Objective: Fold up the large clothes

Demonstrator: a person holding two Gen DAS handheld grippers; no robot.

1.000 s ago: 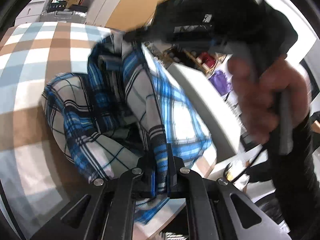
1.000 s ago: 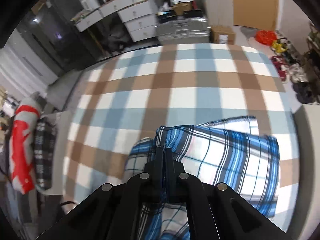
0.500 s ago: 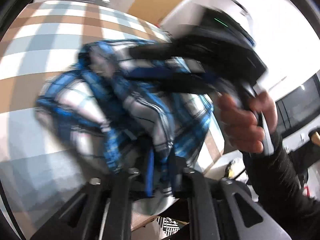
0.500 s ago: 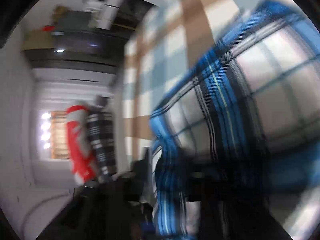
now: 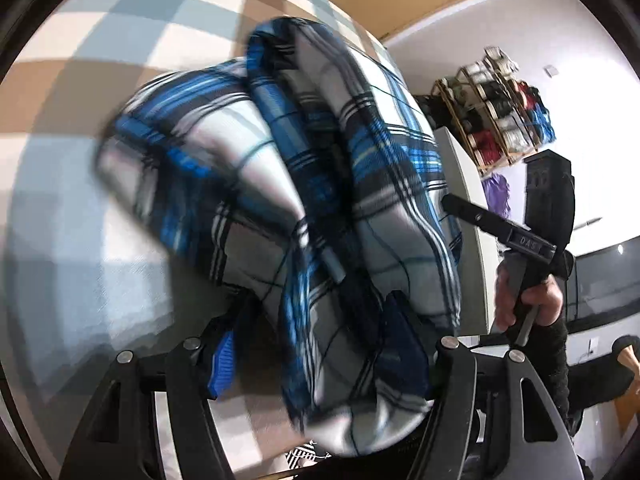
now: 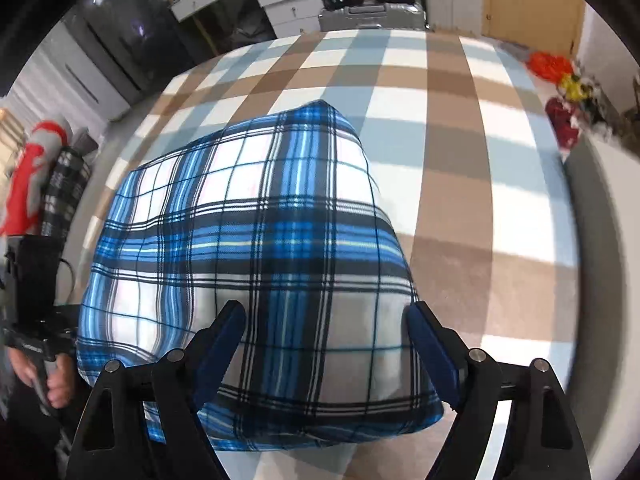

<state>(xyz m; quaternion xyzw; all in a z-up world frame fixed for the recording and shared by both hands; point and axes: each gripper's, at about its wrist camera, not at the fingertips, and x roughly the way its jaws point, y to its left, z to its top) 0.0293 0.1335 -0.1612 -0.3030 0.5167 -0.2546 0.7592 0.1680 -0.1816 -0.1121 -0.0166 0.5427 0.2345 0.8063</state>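
A blue, white and black plaid garment [image 6: 256, 240] lies folded in a thick rectangle on the checked bedspread [image 6: 452, 208]. My right gripper [image 6: 326, 340] hovers over its near edge. Its jaws are opening, spread wide, and its blue pads [image 6: 432, 352] are clear of the cloth. In the left wrist view the same garment [image 5: 320, 184] bulges in bunched layers. My left gripper [image 5: 316, 340] has the cloth's near end between its opening jaws, and a dark gap shows beside the left pad [image 5: 224, 356]. A hand [image 5: 520, 304] holds the right gripper at the right.
The bedspread's edge [image 6: 560, 184] drops off at the right, with red and yellow items [image 6: 560, 76] on the floor beyond. Drawers and a suitcase [image 6: 372, 12] stand past the far edge. A red and grey bundle [image 6: 28, 176] lies at the left. Shelves of yarn [image 5: 504, 112] line the wall.
Both grippers were shut on the plaid garment a second ago; both have since opened and let it go. The right gripper swung down, and the garment now rests folded on the bedspread.
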